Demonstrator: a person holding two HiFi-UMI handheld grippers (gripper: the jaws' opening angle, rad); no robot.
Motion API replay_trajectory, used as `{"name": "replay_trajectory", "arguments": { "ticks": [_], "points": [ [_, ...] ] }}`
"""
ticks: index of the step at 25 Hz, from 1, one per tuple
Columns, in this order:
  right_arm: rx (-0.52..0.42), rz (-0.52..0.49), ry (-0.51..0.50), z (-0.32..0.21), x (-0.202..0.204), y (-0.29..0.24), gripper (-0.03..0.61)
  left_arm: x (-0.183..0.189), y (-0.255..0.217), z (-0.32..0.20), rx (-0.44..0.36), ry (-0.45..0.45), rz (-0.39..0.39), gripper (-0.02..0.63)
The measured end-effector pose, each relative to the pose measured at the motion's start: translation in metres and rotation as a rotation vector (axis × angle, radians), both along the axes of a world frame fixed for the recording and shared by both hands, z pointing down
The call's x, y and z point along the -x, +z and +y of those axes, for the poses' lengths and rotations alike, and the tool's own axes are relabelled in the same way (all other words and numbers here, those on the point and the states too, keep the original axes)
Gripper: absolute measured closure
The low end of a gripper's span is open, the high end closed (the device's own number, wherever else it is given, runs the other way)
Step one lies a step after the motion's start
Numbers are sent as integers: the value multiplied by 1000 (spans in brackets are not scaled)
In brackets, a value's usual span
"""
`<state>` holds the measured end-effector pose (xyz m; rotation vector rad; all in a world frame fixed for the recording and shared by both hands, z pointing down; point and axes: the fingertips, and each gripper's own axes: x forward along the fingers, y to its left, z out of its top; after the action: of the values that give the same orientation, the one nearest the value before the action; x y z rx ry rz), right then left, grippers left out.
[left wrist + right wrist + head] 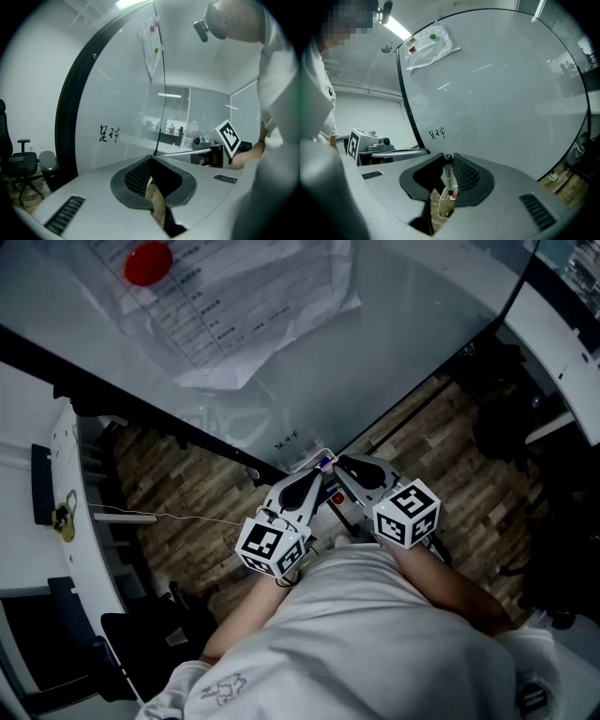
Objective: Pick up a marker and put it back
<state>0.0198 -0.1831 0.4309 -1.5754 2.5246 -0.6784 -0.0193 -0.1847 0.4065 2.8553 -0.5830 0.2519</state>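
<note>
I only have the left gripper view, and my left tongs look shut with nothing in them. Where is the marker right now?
Observer: The marker stands upright between the tongs of the right gripper, which are shut on it, black cap at the tips.
Operator: Anything under it to put it back into?
Observer: A small white box shows just below the marker's lower end. I cannot tell if they touch.
Operator: How do the two grippers sit?
Observer: In the head view the left gripper and the right one sit side by side, tips nearly meeting at the lower edge of the whiteboard.
</note>
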Motion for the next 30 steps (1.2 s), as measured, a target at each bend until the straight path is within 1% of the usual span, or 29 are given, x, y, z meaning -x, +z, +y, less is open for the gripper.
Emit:
{"name": "replay_trajectory", "arguments": {
  "ticks": [5, 15, 19, 24, 28, 30],
  "points": [
    [-31, 31, 23, 10, 4, -15, 505, 13, -14, 5, -30, -2, 44, 609],
    [-98, 78, 74, 41, 17, -44, 505, 33, -33, 22, -63, 29, 119, 609],
    [-112, 87, 86, 49, 24, -53, 505, 43, -39, 24, -69, 31, 133, 609],
    [-135, 97, 107, 59, 31, -61, 505, 54, -47, 33, -97, 51, 144, 609],
    [-148, 93, 127, 63, 34, -64, 505, 58, -52, 38, -113, 79, 157, 609],
    [-153, 94, 135, 64, 36, -65, 505, 58, -52, 40, -106, 95, 162, 611]
  ]
}}
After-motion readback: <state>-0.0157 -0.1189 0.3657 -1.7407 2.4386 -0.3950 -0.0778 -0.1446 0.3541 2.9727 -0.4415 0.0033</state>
